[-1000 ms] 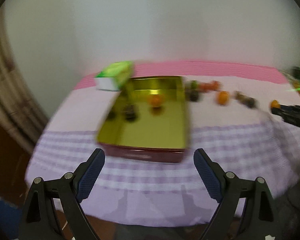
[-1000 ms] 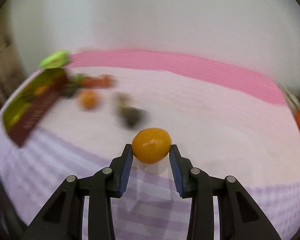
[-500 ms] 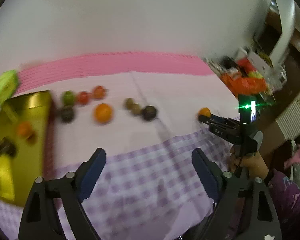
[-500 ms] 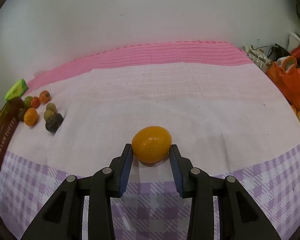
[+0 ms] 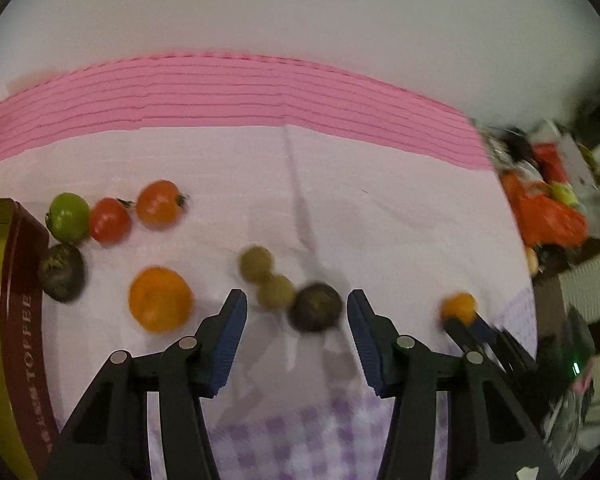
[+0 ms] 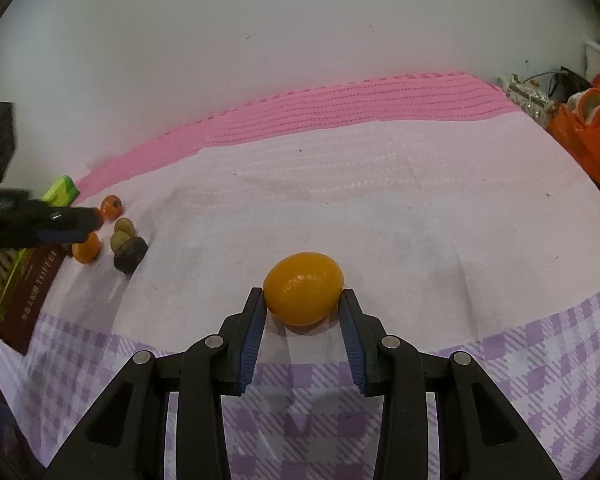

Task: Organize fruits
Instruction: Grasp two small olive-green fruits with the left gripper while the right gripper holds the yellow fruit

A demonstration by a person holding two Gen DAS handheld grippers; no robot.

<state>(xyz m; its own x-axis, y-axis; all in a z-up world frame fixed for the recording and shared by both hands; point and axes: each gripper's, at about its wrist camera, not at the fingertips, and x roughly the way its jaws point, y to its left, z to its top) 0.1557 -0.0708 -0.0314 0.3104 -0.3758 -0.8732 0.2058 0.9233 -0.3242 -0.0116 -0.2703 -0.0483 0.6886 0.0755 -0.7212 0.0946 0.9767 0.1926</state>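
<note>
My right gripper (image 6: 303, 300) is shut on a small orange kumquat (image 6: 303, 288) just above the cloth; it also shows in the left wrist view (image 5: 458, 306). My left gripper (image 5: 296, 308) is open, its jaws on either side of a dark round fruit (image 5: 315, 307), with two olive-brown fruits (image 5: 266, 276) just left of it. An orange fruit (image 5: 160, 299), another dark fruit (image 5: 61, 266), a green tomato (image 5: 68, 216), a red tomato (image 5: 110, 219) and an orange tomato (image 5: 158, 204) lie further left. The red and gold tin (image 5: 20, 312) is at the left edge.
The table has a white, pink and purple-checked cloth (image 6: 380, 208). A green box (image 6: 61, 191) lies at the far left by the wall. Orange bags and clutter (image 5: 548, 208) sit past the table's right end. The tin also shows at the left (image 6: 28, 296).
My left gripper swung right from the tin and moved in close over the loose fruits, now straddling the dark one. My right gripper turned right, still holding the kumquat.
</note>
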